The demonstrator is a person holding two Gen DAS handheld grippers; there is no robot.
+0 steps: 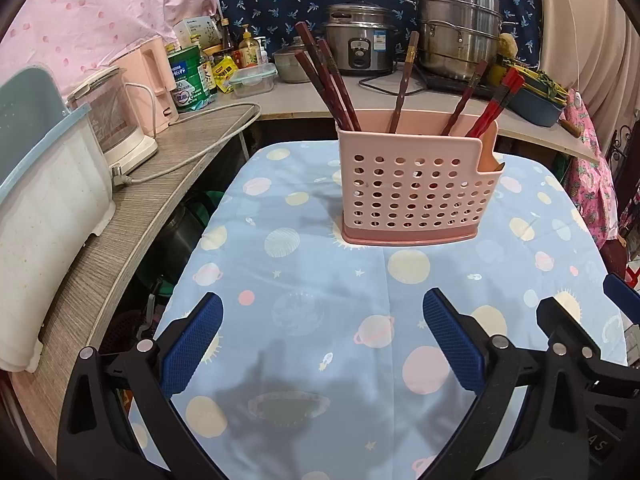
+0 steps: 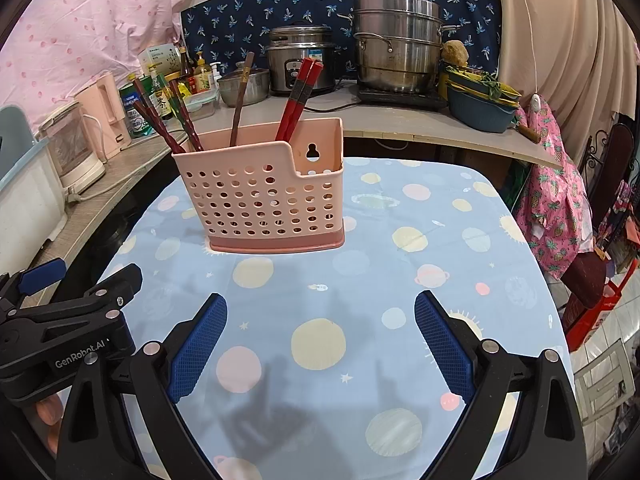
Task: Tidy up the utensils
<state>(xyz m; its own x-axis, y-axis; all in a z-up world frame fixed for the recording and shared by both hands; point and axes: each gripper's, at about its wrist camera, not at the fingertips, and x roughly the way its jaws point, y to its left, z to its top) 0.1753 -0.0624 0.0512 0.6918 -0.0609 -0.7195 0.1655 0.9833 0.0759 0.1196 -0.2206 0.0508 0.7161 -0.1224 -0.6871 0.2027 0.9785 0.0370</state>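
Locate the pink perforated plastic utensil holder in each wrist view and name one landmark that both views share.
Left wrist: pink perforated plastic utensil holder stands right of centre on the blue planet-print tablecloth.
Right wrist: holder stands left of centre.
Shared landmark: stacked steel steamer pot behind.

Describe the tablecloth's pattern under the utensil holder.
Light blue tablecloth printed with pastel planets, suns and stars; clearest in the right wrist view, under the pink utensil holder.
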